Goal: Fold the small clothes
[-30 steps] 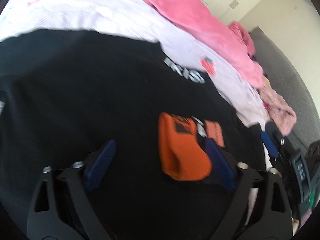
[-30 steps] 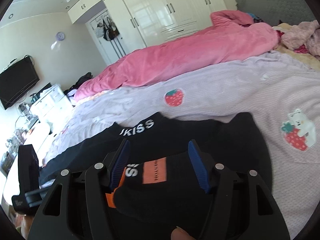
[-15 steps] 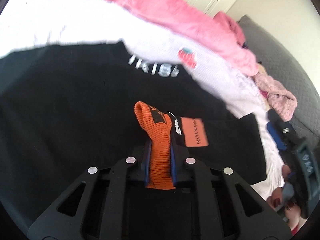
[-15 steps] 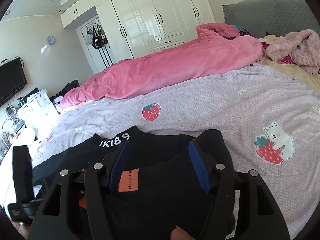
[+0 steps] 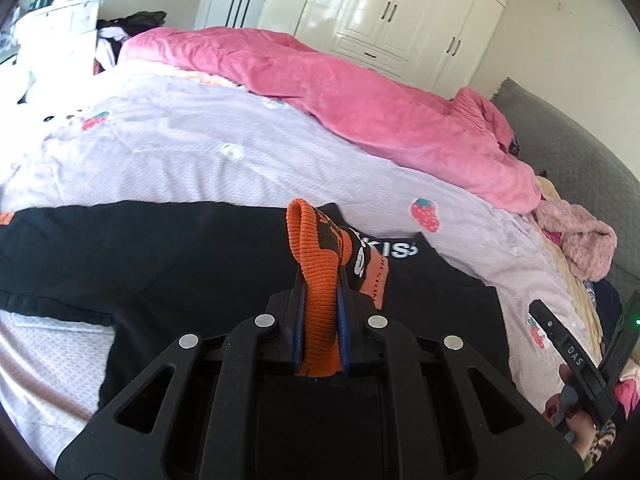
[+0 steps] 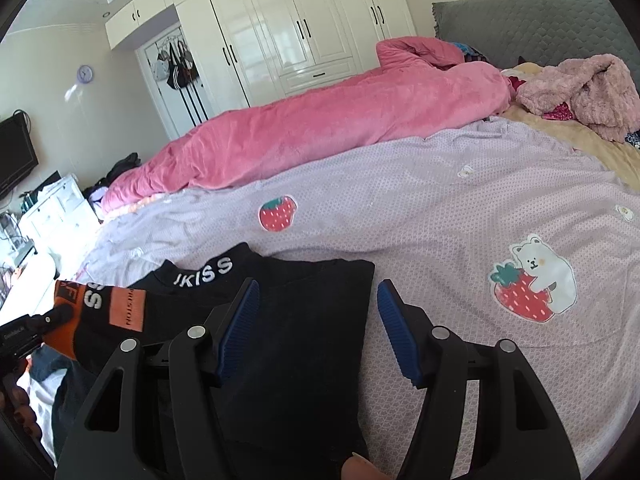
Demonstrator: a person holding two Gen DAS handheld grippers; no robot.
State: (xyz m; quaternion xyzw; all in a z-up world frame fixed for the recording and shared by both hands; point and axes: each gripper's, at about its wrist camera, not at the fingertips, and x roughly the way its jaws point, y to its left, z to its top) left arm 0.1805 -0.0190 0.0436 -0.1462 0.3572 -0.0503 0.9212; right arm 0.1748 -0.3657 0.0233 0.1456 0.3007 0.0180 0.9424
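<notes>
A black top [image 5: 160, 256] with white lettering at the collar lies spread on the bed. Its orange ribbed cuff [image 5: 316, 248] stands up between the pads of my left gripper [image 5: 320, 280], which is shut on it and holds the sleeve raised off the top. In the right wrist view the same cuff [image 6: 68, 300] hangs at the far left in the left gripper [image 6: 40, 324]. My right gripper [image 6: 318, 296] is open just above the black top [image 6: 304, 344], whose right edge runs between the blue fingers [image 6: 240, 320]. No pad presses on cloth there.
The lilac bed cover [image 6: 440, 208] with strawberry patches stretches right and beyond. A pink duvet [image 6: 320, 128] lies along the far side, with a fluffy pink garment [image 6: 580, 88] near the grey headboard [image 6: 540, 20]. White wardrobes [image 6: 288, 32] stand behind.
My left gripper went from open beside the orange cuff to shut on it, then rose with the sleeve. The sleeve slid left out from under the right gripper, which stayed open.
</notes>
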